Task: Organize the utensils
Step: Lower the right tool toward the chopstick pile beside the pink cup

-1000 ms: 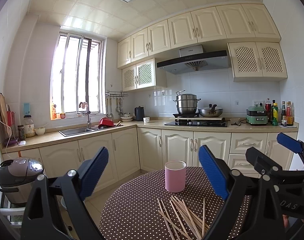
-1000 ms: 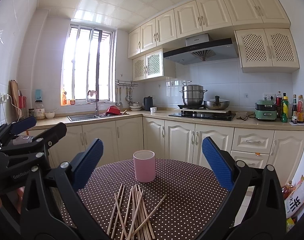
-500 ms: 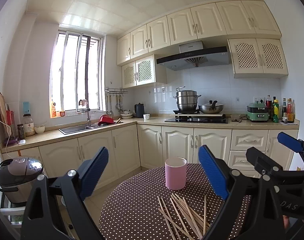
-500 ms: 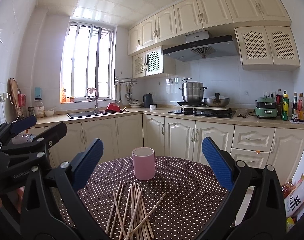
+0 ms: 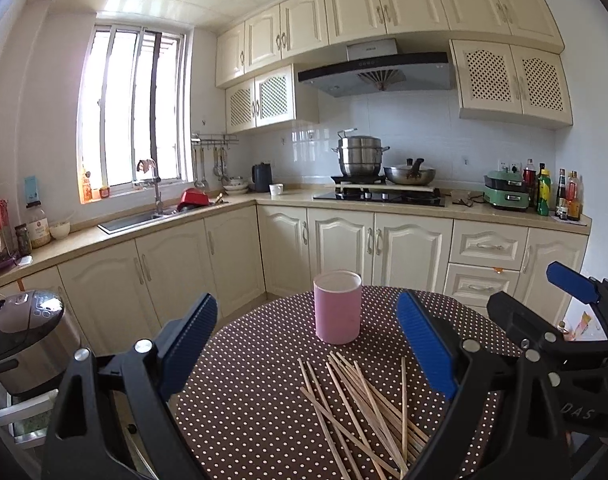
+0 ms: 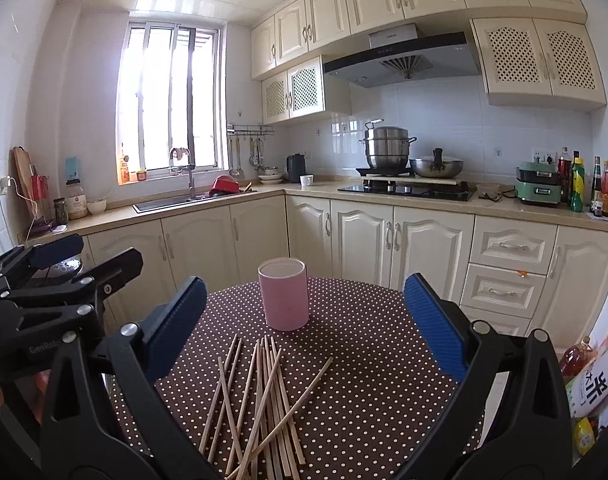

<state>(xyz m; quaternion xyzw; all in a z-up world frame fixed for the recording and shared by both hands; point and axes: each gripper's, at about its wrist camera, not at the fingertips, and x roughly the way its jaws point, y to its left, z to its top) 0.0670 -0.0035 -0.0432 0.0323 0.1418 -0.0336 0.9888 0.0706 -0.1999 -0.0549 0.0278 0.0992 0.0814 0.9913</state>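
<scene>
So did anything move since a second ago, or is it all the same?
Nearly the same. Both cameras tipped down a little, so the table fills more of each view. Nothing was picked up or let go: the left gripper and right gripper stay open and empty, the chopsticks lie in the same loose pile, and the pink cup stands upright behind them.

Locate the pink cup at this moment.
The pink cup stands upright on the polka-dot table, near centre in both wrist views, just beyond the loose chopsticks and apart from them.

Both hand-held grippers, left (image 5: 306, 344) and right (image 6: 304, 326), gape empty.
</scene>
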